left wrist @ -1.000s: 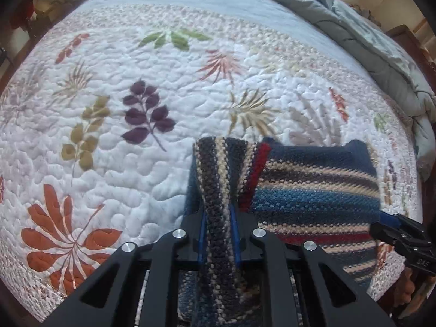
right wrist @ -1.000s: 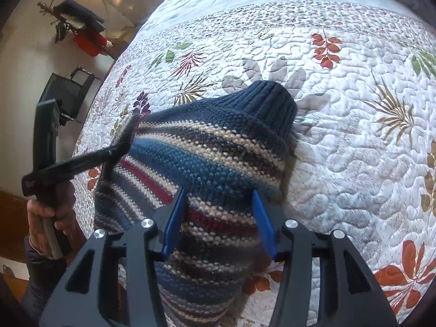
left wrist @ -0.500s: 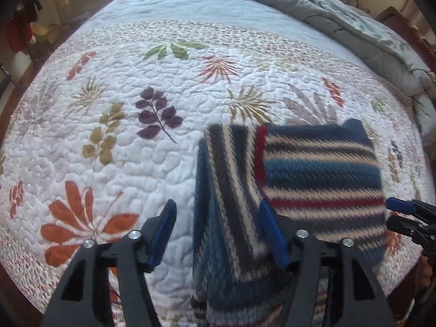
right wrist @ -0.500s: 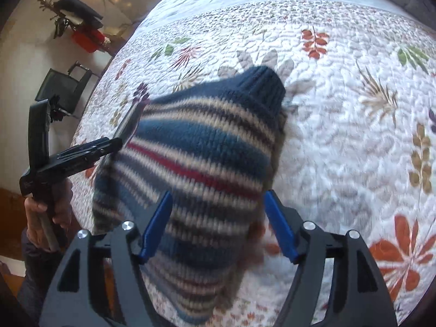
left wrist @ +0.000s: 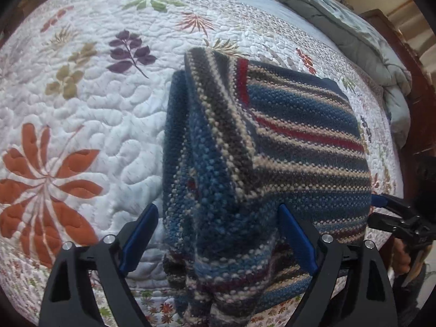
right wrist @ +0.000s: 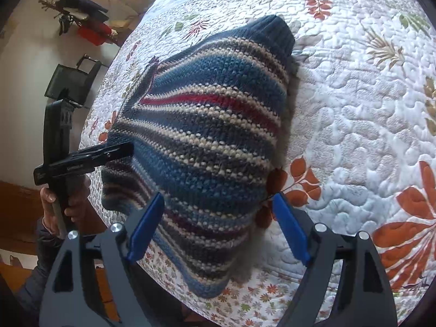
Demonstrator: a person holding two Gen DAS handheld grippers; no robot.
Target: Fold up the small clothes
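A small striped knit sweater in blue, cream, grey and red lies folded on the white quilt. One sleeve is folded over its left side. My left gripper is open, its jaws astride the near part of the sleeve without gripping it. In the right wrist view the sweater lies flat, its navy hem at the far end. My right gripper is open over the sweater's near edge. The left gripper shows at the sweater's left side, the right gripper at its right edge.
The quilt has leaf and flower prints and covers the bed. A grey-green duvet is bunched along the far right side. The bed's edge runs close under both grippers. A black chair and a wall stand left of the bed.
My left gripper let go of the sleeve and opened wide. My right gripper opened further. The sweater dropped flat on the quilt, and both grippers drew back a little.
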